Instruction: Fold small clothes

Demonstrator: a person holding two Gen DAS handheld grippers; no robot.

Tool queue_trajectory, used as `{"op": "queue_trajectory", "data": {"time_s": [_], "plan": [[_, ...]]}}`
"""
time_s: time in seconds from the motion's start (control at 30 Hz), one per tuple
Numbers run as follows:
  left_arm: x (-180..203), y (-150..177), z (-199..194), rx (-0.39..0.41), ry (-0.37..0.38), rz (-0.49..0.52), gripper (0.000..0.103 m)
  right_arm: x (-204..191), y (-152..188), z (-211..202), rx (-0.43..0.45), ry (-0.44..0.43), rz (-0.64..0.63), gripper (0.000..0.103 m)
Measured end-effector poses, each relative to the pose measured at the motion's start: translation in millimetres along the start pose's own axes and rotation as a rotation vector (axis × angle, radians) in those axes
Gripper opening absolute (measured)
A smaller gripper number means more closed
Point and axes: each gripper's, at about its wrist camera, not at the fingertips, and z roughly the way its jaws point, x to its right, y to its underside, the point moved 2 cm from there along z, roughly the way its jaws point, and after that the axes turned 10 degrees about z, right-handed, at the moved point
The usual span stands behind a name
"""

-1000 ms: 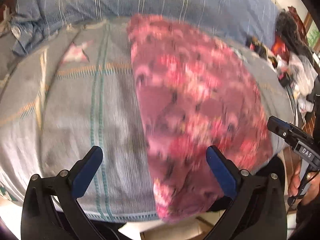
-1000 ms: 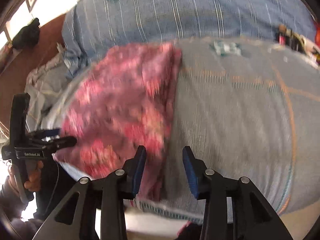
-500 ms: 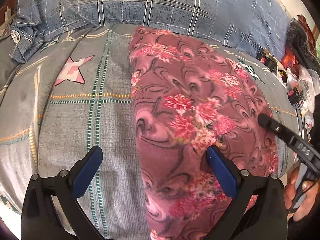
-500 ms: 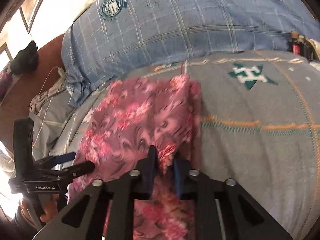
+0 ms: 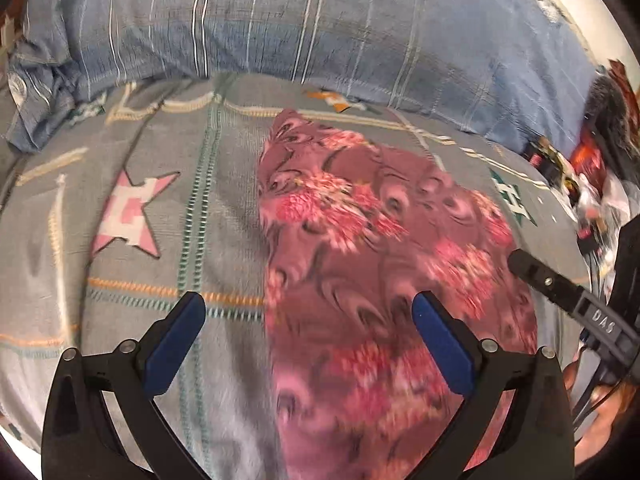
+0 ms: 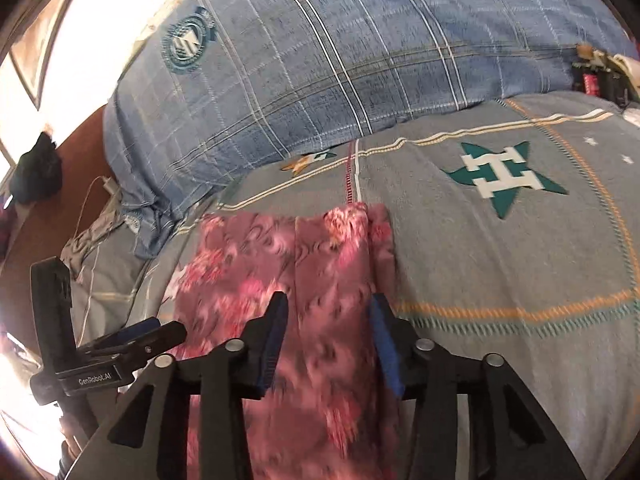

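Left gripper (image 5: pixel 308 340): fingers spread wide, grasping nothing, above the pink floral garment (image 5: pixel 384 280). Right gripper (image 6: pixel 328 340): fingers parted, cloth between them, contact unclear. Garment: lying lengthwise on grey patterned bedspread (image 6: pixel 500 260); blue plaid pillow (image 6: pixel 340 60) beyond.

grey star-patterned bedspread (image 6: pixel 500 264), blue plaid pillow (image 6: pixel 340 60)

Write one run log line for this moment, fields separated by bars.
garment: pink floral cloth flat on bed | left gripper: open, above cloth edge | right gripper: open, over cloth
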Motion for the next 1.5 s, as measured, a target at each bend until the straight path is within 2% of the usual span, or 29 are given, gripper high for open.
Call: {"op": "queue_trajectory", "data": {"time_s": [0.07,0.1,0.13,0.2,0.27,0.37,0.43,0.57,0.67,0.77,0.83,0.87,0.93,1.07,1.27,1.47,1.5], "plan": [[-3.1,-0.6,13.7,-0.042,-0.004,-0.022,0.103,0.5,-2.2,17.6,-0.017,0.021,0.004,0.042],[-4.9,0.0,18.0,-0.059,0.003,-0.036,0.103,0.0,-2.4,22.2,-0.020,0.044,-0.011,0.019],[-6.1,0.5,18.3,-0.060,0.023,-0.053,0.103,-2.4,-3.5,21.7,-0.005,0.054,-0.033,0.010],[-9.0,-2.1,11.8,-0.021,0.039,-0.070,0.103,-7.5,-6.9,8.3,0.073,0.001,-0.059,0.009],[-10.7,-7.0,10.4,0.001,0.007,-0.070,0.103,-3.3,-11.1,1.6,0.124,0.000,-0.051,0.006],[-9.0,-12.6,22.8,-0.038,-0.025,-0.055,0.103,22.1,-15.9,25.1,0.031,0.068,0.030,0.006],[-8.6,-11.2,20.8,-0.039,-0.014,-0.066,0.103,26.9,-18.0,21.8,0.040,0.031,0.065,0.006],[-3.2,-14.0,7.1,0.006,-0.007,-0.049,0.103,13.9,-22.3,6.9,0.043,-0.015,0.038,0.015],[2.7,-18.6,4.0,0.025,-0.019,-0.020,0.103,4.7,-24.4,9.7,0.020,-0.029,0.021,0.044],[4.1,-21.5,12.1,0.012,-0.054,0.000,0.103,1.0,-24.2,25.1,0.024,0.016,-0.003,0.044],[1.2,-22.2,16.8,-0.001,-0.052,-0.003,0.103,-2.5,-23.2,29.8,0.024,0.052,-0.044,0.026],[0.1,-21.9,17.1,0.002,-0.053,-0.004,0.103,-6.6,-22.8,29.1,0.038,0.063,-0.080,0.006],[-2.5,-22.1,19.2,0.012,-0.064,-0.002,0.103,-9.1,-23.6,25.3,0.066,0.055,-0.090,0.005],[-5.3,-21.8,28.7,-0.010,-0.056,-0.007,0.103,0.0,-24.7,37.5,0.043,0.077,-0.071,0.005],[-2.7,-20.2,23.9,0.007,-0.073,0.004,0.103,-4.9,-26.4,35.9,0.031,0.106,-0.081,0.007],[-1.5,-15.3,11.7,0.025,-0.106,0.015,0.103,2.8,-16.0,13.9,0.006,0.062,-0.023,0.016],[-2.2,-14.7,9.4,0.028,-0.109,0.015,0.103,4.4,-12.4,10.8,-0.005,0.052,-0.020,0.020]]}}
